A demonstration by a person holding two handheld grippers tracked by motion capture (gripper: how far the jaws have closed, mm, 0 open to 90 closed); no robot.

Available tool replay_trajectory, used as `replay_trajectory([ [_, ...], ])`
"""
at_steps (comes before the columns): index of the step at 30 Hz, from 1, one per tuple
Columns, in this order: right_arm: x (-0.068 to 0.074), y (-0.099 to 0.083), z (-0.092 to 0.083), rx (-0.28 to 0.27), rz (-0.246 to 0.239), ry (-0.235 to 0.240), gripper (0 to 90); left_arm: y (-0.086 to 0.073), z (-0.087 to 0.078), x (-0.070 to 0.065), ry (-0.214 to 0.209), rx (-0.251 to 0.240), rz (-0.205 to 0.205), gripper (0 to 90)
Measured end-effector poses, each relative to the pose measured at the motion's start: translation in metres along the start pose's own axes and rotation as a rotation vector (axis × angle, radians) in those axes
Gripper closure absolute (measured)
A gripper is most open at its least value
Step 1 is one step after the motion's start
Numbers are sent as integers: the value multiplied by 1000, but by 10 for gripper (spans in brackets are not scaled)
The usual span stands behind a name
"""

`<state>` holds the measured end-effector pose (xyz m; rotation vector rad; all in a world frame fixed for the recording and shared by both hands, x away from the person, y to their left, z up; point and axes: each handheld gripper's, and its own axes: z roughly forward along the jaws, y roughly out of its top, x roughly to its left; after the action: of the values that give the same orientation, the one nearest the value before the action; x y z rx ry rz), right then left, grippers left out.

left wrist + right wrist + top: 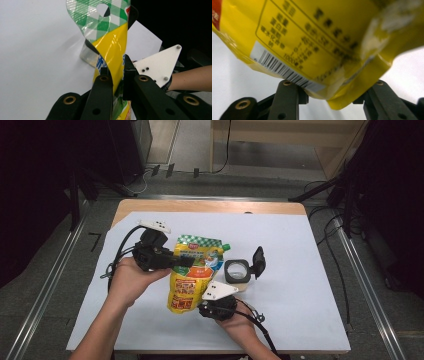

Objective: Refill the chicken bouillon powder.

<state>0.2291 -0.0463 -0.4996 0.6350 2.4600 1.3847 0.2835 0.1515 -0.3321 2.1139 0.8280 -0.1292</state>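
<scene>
A yellow refill pouch (192, 275) with a green checked top is held up over the white table sheet. My left gripper (187, 261) comes in from the left and is shut on the pouch's upper part; in the left gripper view the jaws (116, 72) pinch the yellow film (112, 50) just below the checked band. My right gripper (201, 307) sits at the pouch's bottom right corner. In the right gripper view the barcoded bottom (324, 37) hangs between the spread jaws (332, 97), and I see no pad pressing it.
A clear container with a black rim (236, 271) stands right of the pouch, its black flip lid (258, 261) open to the right. The white sheet (300, 295) covers the wooden table. Rails and cables run along both sides on the floor.
</scene>
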Motion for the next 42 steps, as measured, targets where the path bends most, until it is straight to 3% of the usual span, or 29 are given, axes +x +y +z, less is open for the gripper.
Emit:
replay_trajectory([
  [5, 4, 1, -5, 5, -1, -2, 565, 8, 15, -6, 2, 3, 12, 872],
  [9, 6, 3, -8, -3, 26, 20, 567, 10, 25, -7, 13, 10, 23, 847],
  [17, 11, 5, -9, -9, 76, 62, 559, 4, 37, -5, 10, 17, 31, 809],
  [24, 14, 12, -14, -18, 168, 150, 571, 2, 44, -2, -1, 1, 24, 776],
  [26, 15, 14, -15, -20, 160, 150, 572, 2, 46, -2, -5, 7, 31, 756],
  [33, 18, 15, -15, -5, 152, 149, 567, 3, 55, -4, 23, 23, -3, 732],
  [37, 24, 18, -15, 9, 103, 128, 561, 6, 60, -5, 31, 47, -30, 756],
  [42, 29, 19, -14, 27, 79, 104, 564, 10, 64, -5, 42, 83, -61, 773],
])
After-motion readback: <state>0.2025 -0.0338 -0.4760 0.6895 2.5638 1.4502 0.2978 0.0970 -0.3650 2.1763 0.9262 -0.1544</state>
